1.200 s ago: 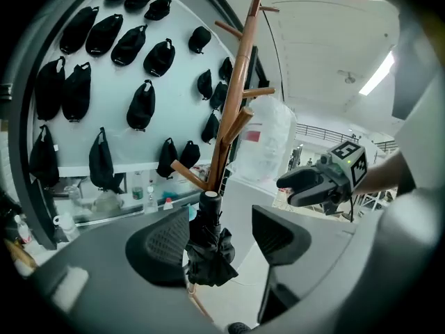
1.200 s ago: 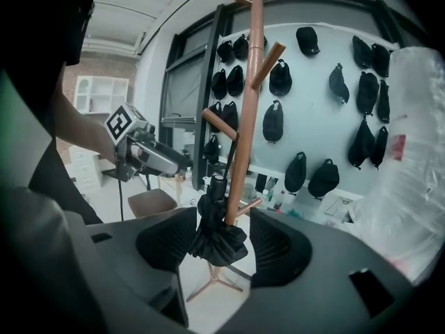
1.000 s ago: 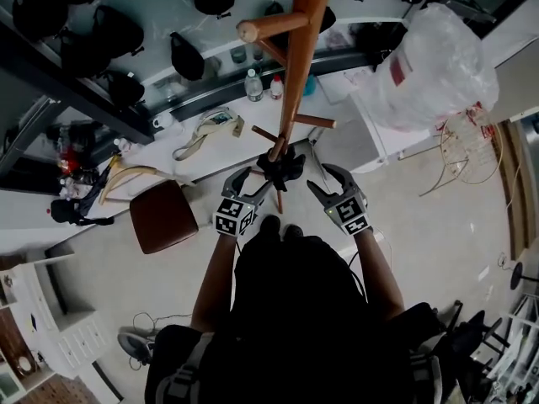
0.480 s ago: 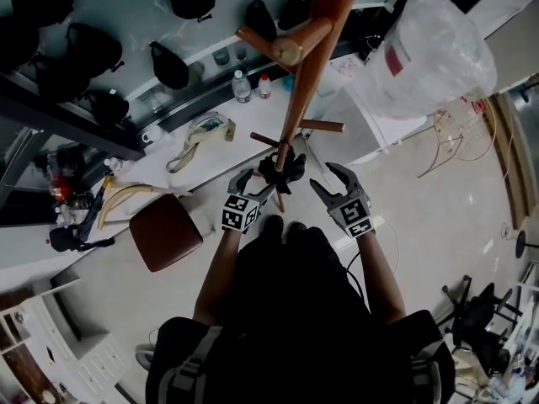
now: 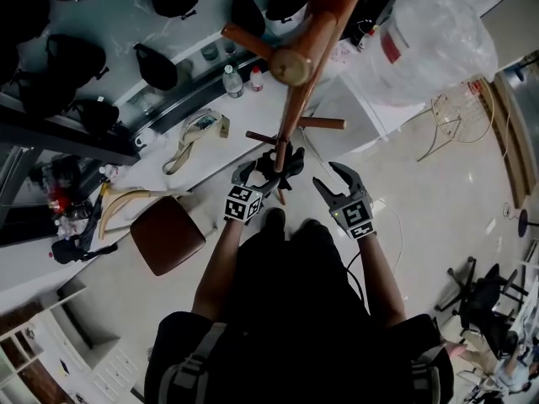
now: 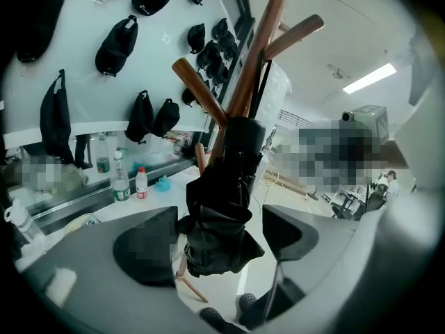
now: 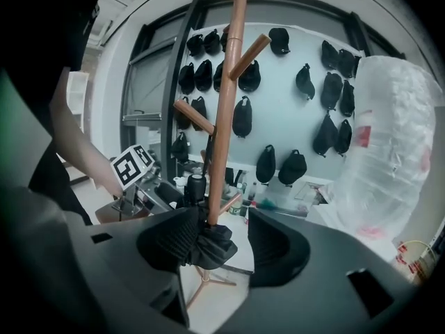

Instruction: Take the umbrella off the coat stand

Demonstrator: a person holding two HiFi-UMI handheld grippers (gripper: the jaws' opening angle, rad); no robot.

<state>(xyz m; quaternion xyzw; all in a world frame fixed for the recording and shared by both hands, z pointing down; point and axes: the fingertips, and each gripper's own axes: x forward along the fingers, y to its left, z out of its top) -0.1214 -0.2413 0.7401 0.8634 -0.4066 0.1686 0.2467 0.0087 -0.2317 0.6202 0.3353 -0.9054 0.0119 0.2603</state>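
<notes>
The left tongs (image 5: 255,176) stand wide apart, their jaws having just been opening, and the folded black umbrella (image 6: 221,214) hangs between them with a gap showing on its right side. The right tongs (image 5: 335,178) are likewise apart and grip nothing, near the umbrella. It hangs close against the wooden pole of the coat stand (image 7: 222,117), and beyond runs a white bench (image 5: 152,162) with bottles (image 6: 120,183) below a wall of black caps (image 6: 117,44).

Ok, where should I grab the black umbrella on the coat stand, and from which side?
Probably the firm rounded upper section of the umbrella, above its loose flared fabric. Come level from your side: it hangs upright against the coat stand, which blocks the back.
</notes>
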